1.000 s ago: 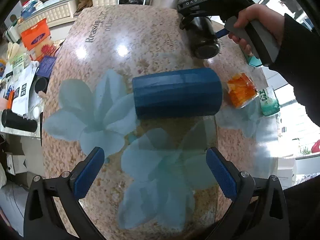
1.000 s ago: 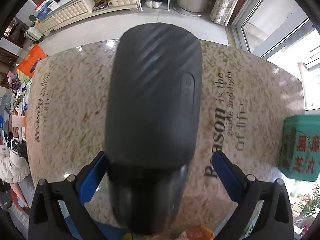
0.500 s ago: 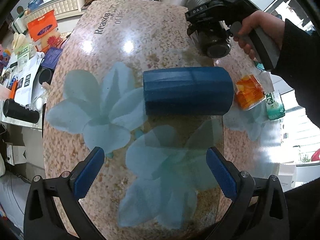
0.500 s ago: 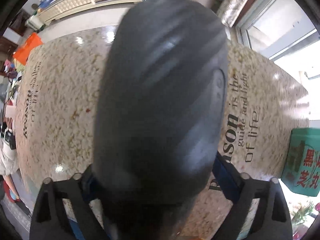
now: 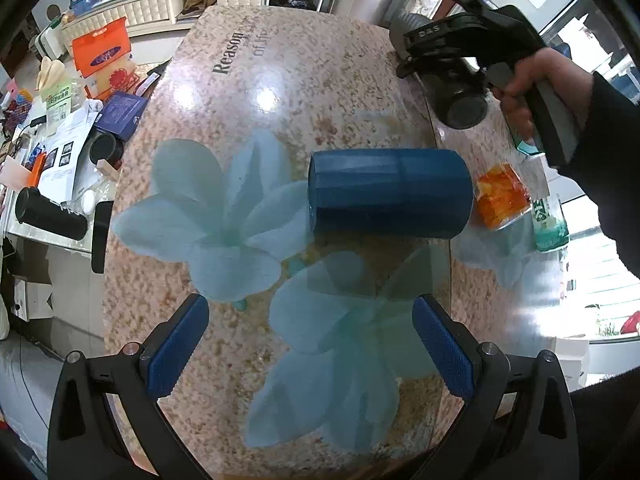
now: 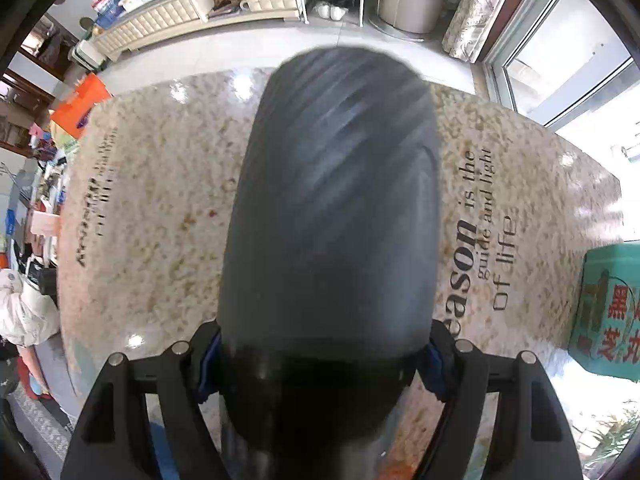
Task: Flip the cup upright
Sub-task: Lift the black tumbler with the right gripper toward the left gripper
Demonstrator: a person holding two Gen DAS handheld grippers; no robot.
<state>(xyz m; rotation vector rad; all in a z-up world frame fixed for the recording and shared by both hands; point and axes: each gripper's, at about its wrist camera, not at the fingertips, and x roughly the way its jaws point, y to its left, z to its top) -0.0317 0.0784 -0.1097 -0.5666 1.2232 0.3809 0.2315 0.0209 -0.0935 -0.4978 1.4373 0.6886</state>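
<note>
A dark grey ribbed cup (image 6: 332, 216) fills the right wrist view, lying along the fingers. My right gripper (image 6: 320, 354) is shut on its near end. In the left wrist view the same cup (image 5: 460, 104) hangs tilted above the table's far right, held by the right gripper (image 5: 452, 56). A blue cup (image 5: 388, 194) lies on its side at the table's middle. My left gripper (image 5: 312, 344) is open and empty, short of the blue cup.
The speckled stone table (image 5: 248, 92) has printed flowers and lettering. An orange packet (image 5: 502, 196) and a green packet (image 5: 550, 220) lie right of the blue cup. A green box (image 6: 608, 312) stands at the right. A cluttered desk (image 5: 60, 120) is on the left.
The right gripper closed onto the dark grey cup and lifted it off the table. The left gripper backed slightly away from the blue cup, staying open.
</note>
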